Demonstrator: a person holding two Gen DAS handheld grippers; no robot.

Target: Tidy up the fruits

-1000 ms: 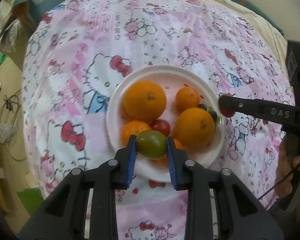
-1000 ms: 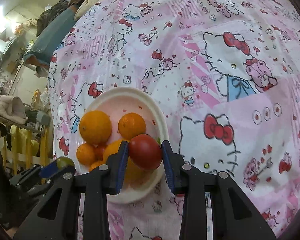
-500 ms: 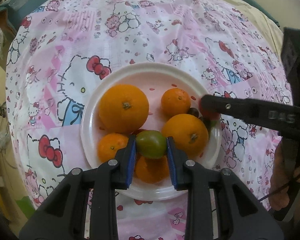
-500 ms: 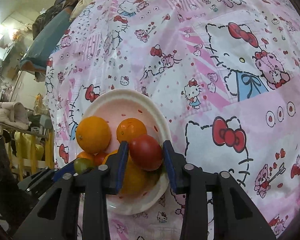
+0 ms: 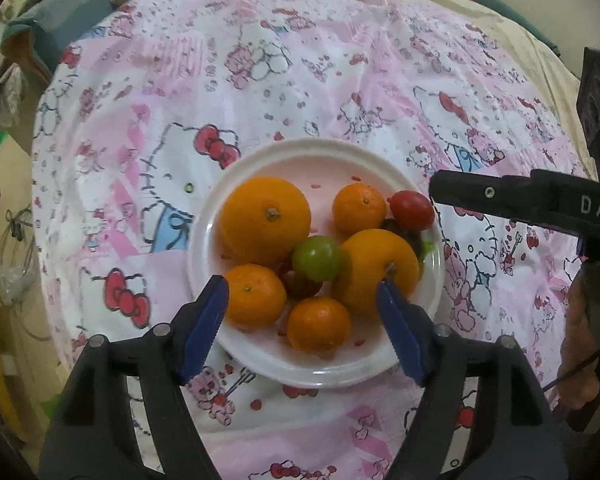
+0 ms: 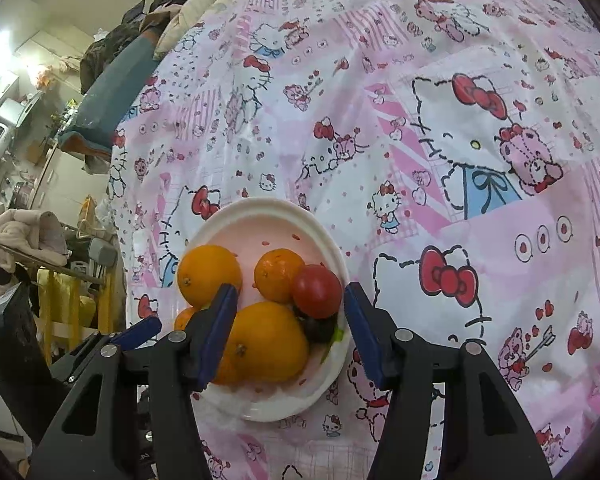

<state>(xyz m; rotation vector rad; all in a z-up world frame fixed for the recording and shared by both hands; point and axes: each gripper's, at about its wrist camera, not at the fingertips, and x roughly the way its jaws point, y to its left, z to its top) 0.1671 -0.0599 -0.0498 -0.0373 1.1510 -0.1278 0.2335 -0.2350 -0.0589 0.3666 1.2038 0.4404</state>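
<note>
Left tool [image 5: 302, 300]: jaws just opened wide, empty; green tomato [image 5: 317, 258] ahead, perched atop the oranges [image 5: 266, 220] on the plate [image 5: 332, 372].
Right tool [image 6: 286, 306]: jaws just opened, clear of the red tomato [image 6: 317, 291], which sits between them at the rim.
Risk: either tomato may roll off.
Surroundings: bed quilt [image 6: 480, 120] beyond; nothing obstructs.

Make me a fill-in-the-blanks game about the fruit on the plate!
1. The green tomato lies on the white ____, among the oranges.
2. The red tomato rests at the plate's edge, and the right gripper's jaws around it are ____.
3. The left gripper holds ____ between its blue pads.
4. The cloth under the plate is mostly white and ____.

Missing words: plate; open; nothing; pink
</note>
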